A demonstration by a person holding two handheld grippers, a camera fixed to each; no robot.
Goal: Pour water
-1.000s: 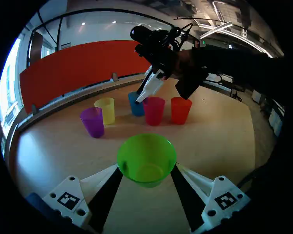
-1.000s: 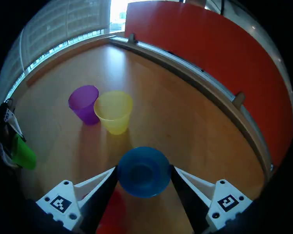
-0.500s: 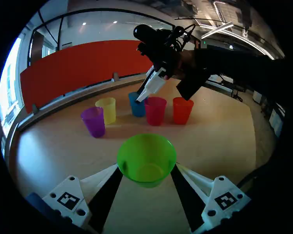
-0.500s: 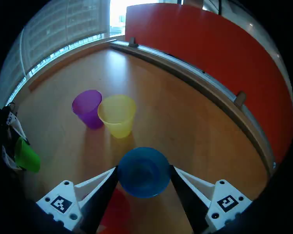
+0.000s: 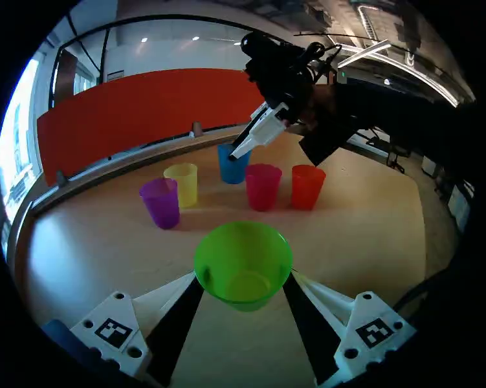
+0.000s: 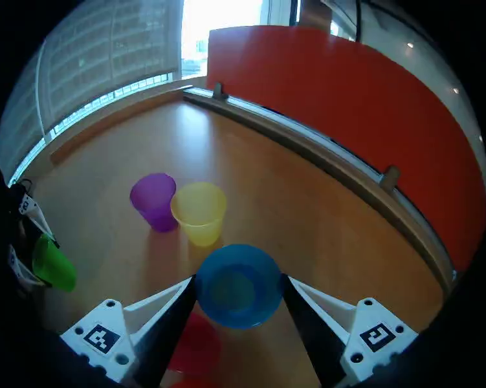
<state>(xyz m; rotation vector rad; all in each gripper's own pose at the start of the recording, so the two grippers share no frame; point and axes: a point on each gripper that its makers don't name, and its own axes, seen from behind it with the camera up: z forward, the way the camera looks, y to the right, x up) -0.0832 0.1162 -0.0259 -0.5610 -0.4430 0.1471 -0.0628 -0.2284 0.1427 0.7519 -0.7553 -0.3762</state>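
The left gripper [image 5: 243, 286] is clamped on a green cup [image 5: 243, 262], its white plastic fingers pressing on either side of the wall just below the rim. The cup is smooth, translucent plastic, round-mouthed and tapering to a narrower base, and it is held upright; whether there is water in it I cannot tell.

The right gripper [image 6: 238, 292] grips a blue cup [image 6: 238, 283] of the same tapered shape in the same way, one finger on each side. In the left gripper view this cup hangs upright at the far side of the group, just behind a pink cup [image 5: 263, 186].

An orange-red cup [image 5: 307, 186] stands just beside the pink one. To their left a yellow cup [image 5: 181, 184] and a purple cup [image 5: 160, 202] stand upright close together, nearly touching. All are glossy and slightly see-through.

They rest on a table [image 5: 372, 226] with a smooth, light wood-grain top that carries soft reflections. A flat, matte red-orange partition [image 6: 372, 116] runs along its far edge above a pale rail.
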